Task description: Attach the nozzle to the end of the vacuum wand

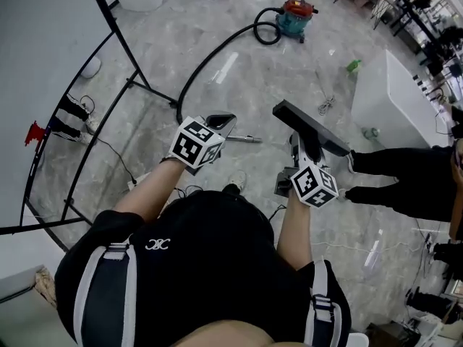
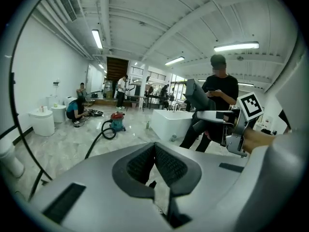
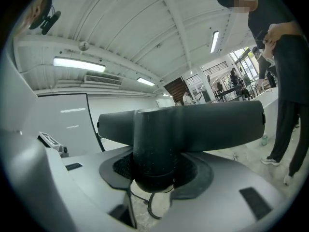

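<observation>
- The right gripper (image 3: 153,164) was clamped tight on the round neck of the nozzle (image 1: 309,125). The wide head sat crosswise above the jaws, held up in the air at roughly 1 o'clock from the person's chest.
- The left gripper (image 2: 154,148) had its jaws closed with the tips touching and nothing in them. Only floor showed through the little gap behind the tips.
- The vacuum (image 1: 295,14) was parked way out at 12 o'clock. Its black hose (image 1: 217,56) curved back over the floor toward 11 o'clock.
- Honestly, I couldn't pick out the wand's end in any view. The hose ran out of sight near the black stand legs (image 1: 134,82).
- My read was that the wand hadn't been picked up yet, so the join couldn't happen.
- The left gripper would've needed to open up and take the wand a bit back from its tip, leaving the end sticking out free.
- For the join itself, I'd have lined the neck's opening up dead straight with the wand and pushed along that line, no angle.
- One worry was that the neck's open end looked buried low between the right jaws. That could crowd the wand coming in.
- The bystander (image 1: 405,172) in black stood at 3 o'clock, so swinging that wide head around needed care.
</observation>
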A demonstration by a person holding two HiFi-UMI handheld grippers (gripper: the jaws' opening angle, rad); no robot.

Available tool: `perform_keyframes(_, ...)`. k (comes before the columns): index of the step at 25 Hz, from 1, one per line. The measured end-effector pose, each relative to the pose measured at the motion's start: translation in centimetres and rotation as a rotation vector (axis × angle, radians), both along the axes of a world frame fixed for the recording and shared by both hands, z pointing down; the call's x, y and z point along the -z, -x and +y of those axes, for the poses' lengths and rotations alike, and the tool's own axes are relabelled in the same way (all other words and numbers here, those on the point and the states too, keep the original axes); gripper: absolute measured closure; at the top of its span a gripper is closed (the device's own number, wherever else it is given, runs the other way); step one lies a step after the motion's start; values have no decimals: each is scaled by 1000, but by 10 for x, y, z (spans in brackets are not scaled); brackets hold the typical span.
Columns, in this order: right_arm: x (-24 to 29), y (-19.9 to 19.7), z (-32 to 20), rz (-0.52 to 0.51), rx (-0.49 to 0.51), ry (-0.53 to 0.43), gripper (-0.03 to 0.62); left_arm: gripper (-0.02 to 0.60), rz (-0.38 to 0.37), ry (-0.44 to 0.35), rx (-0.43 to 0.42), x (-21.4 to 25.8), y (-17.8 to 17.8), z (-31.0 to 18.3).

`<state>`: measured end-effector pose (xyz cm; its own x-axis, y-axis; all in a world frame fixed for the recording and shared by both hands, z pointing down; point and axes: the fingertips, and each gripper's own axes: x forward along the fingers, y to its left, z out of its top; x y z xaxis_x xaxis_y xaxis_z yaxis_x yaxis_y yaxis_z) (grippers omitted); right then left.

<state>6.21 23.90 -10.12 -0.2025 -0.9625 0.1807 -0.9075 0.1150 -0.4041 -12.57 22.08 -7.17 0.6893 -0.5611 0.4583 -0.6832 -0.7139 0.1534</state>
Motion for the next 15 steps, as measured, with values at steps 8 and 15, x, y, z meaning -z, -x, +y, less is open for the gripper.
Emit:
perform_keyframes(8,-15,-60,-133,-26,36,46,404,569,-48,30,-7,-19,-51,-116)
perform_keyframes(15,-54,-80,-208,-48,31,109,404,569,-78,116,4,-72,-60,-175)
